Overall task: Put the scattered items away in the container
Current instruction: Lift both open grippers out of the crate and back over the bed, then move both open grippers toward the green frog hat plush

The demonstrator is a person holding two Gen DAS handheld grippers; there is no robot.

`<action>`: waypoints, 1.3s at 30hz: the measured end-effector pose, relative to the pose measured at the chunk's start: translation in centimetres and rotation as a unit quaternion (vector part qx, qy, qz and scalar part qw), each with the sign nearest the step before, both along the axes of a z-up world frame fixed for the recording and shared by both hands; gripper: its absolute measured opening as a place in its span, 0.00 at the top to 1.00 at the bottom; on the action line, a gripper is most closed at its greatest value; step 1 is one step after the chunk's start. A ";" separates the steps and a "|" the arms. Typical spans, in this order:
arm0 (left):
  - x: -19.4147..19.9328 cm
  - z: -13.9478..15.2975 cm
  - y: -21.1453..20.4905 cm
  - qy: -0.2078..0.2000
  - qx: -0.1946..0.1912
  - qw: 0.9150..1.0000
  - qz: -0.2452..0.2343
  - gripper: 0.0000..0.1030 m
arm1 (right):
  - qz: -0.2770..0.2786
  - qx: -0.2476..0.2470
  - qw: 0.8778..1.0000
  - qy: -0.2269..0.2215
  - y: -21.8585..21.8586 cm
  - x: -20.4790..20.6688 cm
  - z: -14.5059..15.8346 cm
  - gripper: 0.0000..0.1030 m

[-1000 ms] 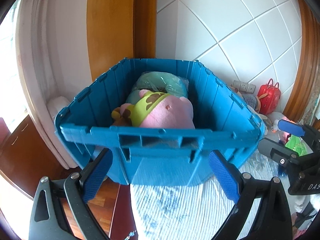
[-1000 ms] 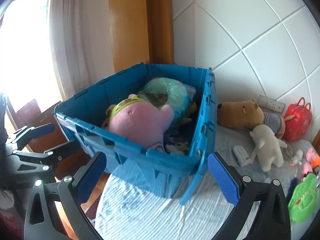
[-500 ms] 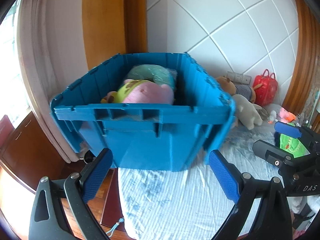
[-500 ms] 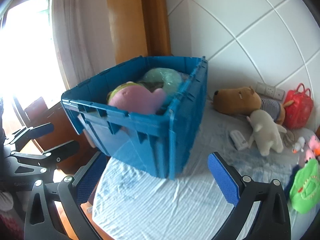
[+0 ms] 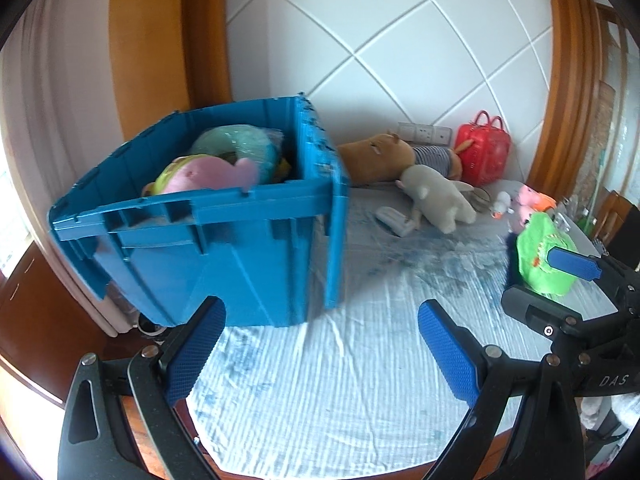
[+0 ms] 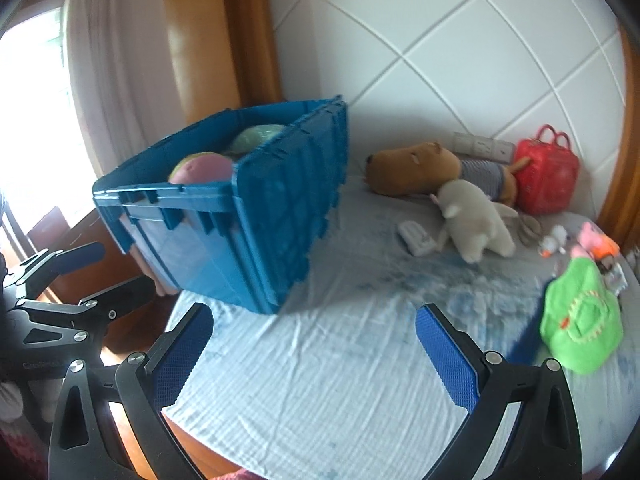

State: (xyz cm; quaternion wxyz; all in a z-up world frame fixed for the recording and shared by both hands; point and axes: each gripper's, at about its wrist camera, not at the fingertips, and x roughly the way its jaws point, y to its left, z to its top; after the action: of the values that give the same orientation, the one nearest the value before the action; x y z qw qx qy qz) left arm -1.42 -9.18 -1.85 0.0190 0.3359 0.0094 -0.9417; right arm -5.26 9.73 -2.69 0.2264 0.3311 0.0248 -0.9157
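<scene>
Both grippers spread wide and empty: left gripper (image 5: 320, 340) hanging over the pale blue bedsheet (image 5: 320, 380), right gripper (image 6: 314, 344) likewise, blue pads apart with nothing between them. Pulled back and swung rightward since a second ago, when the blue plastic crate (image 5: 208, 248) filled the middle of both views; now sitting up and to the left of each gripper, well apart from the fingertips, at the bed's left edge near the curtain (image 6: 116, 80) and the wooden headboard frame (image 5: 168, 36). Inside the crate, heaped to the rim, a pink plush (image 5: 208, 172) with a yellow-green band and a mint-green bagged cushion (image 5: 240, 144). More of the bed showing than before: a brown capybara plush (image 6: 416, 168) in a striped shirt lying against the white quilted headboard (image 6: 460, 40), a white plush (image 6: 476, 216) touching its front, a red toy bag (image 6: 548, 176) behind, a small white device (image 6: 416, 238) on the sheet, a small pink pig figure (image 6: 592, 236), and a green crocodile plush (image 6: 580, 320) ahead and to the right of the right gripper, nearest of the loose items.
</scene>
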 end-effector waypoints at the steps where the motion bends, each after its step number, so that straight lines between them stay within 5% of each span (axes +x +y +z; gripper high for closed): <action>1: 0.1 0.0 0.6 0.000 0.000 1.000 -0.004 0.04 | -0.005 -0.001 1.000 -0.001 0.7 0.2 -0.1 0.00; 16: -1.1 -1.0 10.2 -0.010 0.005 0.996 -0.083 0.04 | -0.092 -0.004 0.996 -0.011 10.9 2.2 -1.2 0.00; 39: -6.9 -2.5 23.1 -0.026 0.034 0.974 -0.224 0.04 | -0.256 0.019 0.966 -0.027 23.6 3.0 -1.4 0.00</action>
State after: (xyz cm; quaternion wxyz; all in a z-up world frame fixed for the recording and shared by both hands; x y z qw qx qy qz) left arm -8.29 13.93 -4.30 -0.2036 0.3545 -0.0342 -0.9120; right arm -2.28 33.36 -4.07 -0.0215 0.3555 -0.0497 -0.9331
